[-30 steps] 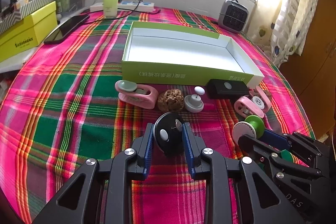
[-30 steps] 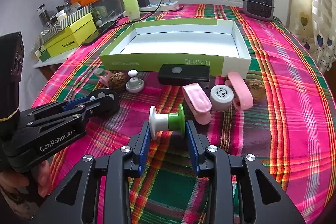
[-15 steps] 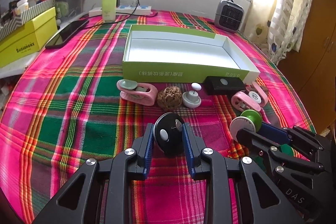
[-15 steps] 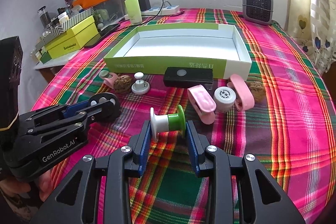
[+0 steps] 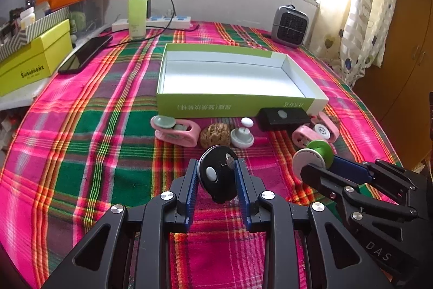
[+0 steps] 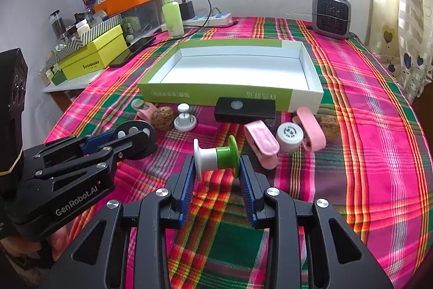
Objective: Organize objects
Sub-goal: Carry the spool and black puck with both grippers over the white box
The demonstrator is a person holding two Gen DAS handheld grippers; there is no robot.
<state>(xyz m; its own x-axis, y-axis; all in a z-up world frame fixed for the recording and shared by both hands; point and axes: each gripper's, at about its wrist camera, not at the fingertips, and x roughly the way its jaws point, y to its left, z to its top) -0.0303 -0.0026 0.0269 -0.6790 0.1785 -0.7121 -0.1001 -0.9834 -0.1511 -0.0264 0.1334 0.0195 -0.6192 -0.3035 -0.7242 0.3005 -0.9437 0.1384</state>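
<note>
Two loads are up at once: the left hand-held gripper (image 5: 216, 175) is clamped on a black round gadget (image 5: 217, 175), and the right hand-held gripper (image 6: 216, 167) is squeezed end to end on a white-and-green spool (image 6: 216, 156). Both hang over the plaid cloth on the near side of the green box (image 5: 235, 106), whose white floor is bare.

The spool is the worry. It is pinched by its thin flange rims alone (barely any pad contact, by the look of it), so a small twist of the wrist could let it pivot and pop out. If it drops, it would likely roll into the clutter along the box's near wall: the pink clip (image 6: 261, 144), the white cap (image 6: 289, 136), the black bar (image 6: 245, 110).

The gadget looks better seated, though it is rounded and glossy, so it could creep between the pads if the squeeze eases.

Next hazard: that near wall stands up from the cloth, and a low carry would catch it and shove the light box away. And the two grippers sit close side by side, so swinging toward the same spot in the box risks a knock between them.
</note>
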